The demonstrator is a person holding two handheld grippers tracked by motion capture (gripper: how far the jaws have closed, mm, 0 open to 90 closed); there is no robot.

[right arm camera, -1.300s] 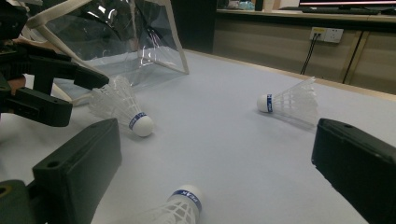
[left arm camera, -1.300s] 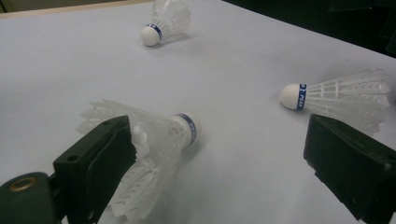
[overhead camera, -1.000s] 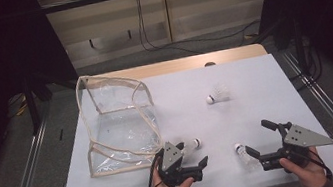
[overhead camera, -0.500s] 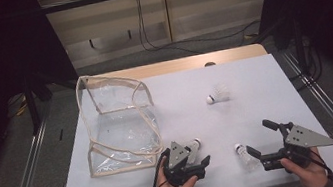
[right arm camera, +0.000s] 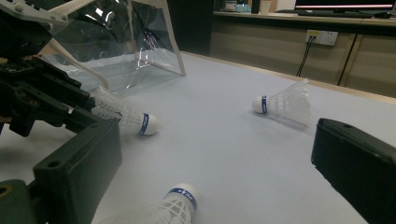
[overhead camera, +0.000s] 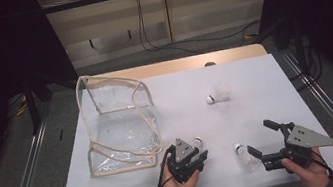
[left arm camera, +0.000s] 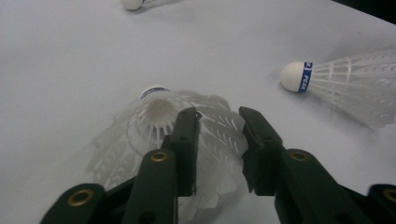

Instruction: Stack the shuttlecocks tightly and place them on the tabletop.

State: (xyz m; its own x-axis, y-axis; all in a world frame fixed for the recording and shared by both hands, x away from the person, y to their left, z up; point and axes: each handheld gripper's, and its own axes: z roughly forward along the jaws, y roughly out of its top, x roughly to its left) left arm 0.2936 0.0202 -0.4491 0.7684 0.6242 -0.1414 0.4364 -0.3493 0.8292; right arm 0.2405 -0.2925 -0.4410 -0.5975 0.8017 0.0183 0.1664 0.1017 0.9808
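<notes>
Plainly, shuttlecock (left arm camera: 322, 84), blue band lettered "PEAK", white table (left arm camera: 70, 70)

Three shuttlecocks (overhead camera: 219, 95) (overhead camera: 196, 142) (overhead camera: 244, 155), apparently one clear bag (overhead camera: 118, 124), two grippers (overhead camera: 191, 159) (overhead camera: 263, 140).

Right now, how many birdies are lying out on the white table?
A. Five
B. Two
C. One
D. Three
D. The high view shows three: one shuttlecock alone farther back, one shuttlecock at the left claw, whose jaws have just been closing around its feathers, and one shuttlecock in front of the right claw.
</notes>
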